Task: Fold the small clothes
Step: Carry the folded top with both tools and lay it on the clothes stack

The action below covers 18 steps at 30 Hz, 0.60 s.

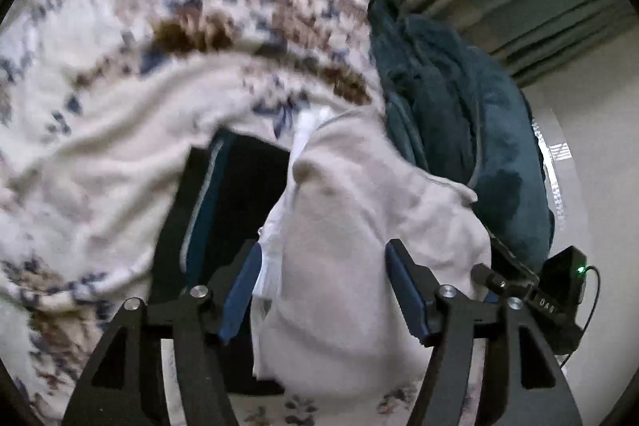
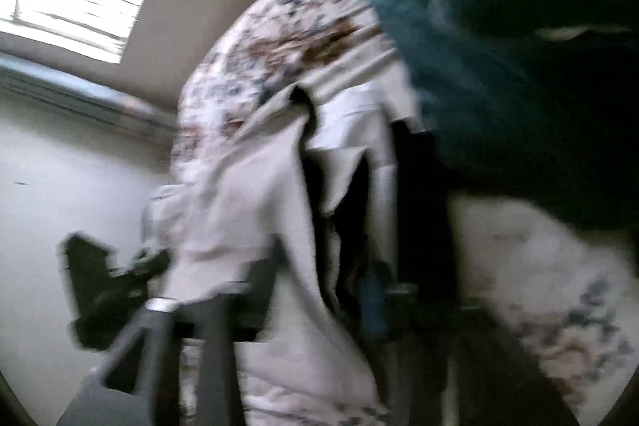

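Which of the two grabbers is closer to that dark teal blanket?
Can't say. From the left gripper, the teal blanket lies ahead, right, beyond the pale garment. From the blurred right gripper, it fills the upper right.

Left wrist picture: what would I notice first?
Probably the pale cloth in the middle, lying between the fingers of the left gripper, whose pads stand apart from it. Behind it spreads a flowery blanket, and a dark teal blanket is bunched up on the right.
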Each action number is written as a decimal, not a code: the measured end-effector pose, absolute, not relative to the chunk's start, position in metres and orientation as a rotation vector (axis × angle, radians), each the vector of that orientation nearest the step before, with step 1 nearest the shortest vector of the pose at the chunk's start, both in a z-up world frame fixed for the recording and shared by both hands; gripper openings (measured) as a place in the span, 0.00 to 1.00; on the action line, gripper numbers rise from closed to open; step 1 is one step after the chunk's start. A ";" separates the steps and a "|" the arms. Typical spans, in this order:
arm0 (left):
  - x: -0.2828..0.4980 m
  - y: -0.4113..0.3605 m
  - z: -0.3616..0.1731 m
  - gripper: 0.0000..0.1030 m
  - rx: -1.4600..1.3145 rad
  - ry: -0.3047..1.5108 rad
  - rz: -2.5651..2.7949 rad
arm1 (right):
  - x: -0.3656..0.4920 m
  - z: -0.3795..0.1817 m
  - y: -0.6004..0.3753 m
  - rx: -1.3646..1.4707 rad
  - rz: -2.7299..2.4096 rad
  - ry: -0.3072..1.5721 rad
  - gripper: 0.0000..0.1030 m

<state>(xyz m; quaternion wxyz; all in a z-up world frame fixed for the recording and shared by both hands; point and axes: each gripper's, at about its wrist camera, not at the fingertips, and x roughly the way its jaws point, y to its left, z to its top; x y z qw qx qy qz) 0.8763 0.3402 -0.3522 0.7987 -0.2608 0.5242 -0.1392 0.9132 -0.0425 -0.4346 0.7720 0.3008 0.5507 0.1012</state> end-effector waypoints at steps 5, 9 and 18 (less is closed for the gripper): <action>0.831 0.320 -0.328 0.72 -0.358 1.016 -0.203 | 0.872 -0.388 -0.026 0.490 0.180 1.027 0.51; 0.829 0.313 -0.363 0.72 -0.264 1.069 -0.112 | 0.858 -0.396 0.010 0.314 0.175 1.064 0.52; 0.818 0.318 -0.356 0.74 -0.290 1.070 -0.059 | 0.854 -0.432 0.026 0.177 0.059 1.156 0.52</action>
